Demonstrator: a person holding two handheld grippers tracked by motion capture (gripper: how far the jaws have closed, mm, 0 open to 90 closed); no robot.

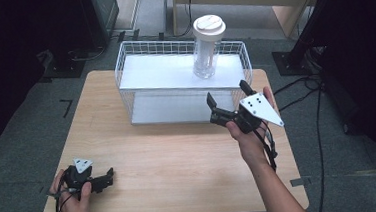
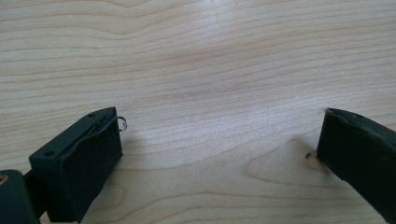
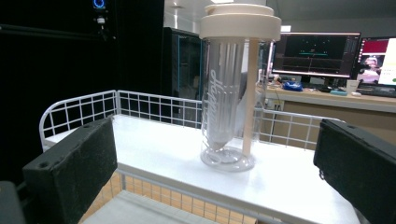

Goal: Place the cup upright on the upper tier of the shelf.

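On the upper white shelf of the white wire rack [image 1: 123,70] stood a tall clear plastic tumbler with a cream lid [image 1: 206,49], upright, its long axis vertical, toward the shelf's right end. Straight ahead of the right gripper [image 1: 228,98] it rose, centred between that gripper's black jaws, which were spread wide and held nothing; this hand was by far the nearer one. Well apart, at the near left corner of the pale wooden table [image 1: 169,157], the left gripper [image 1: 106,179] rested low, jaws likewise parted wide and empty
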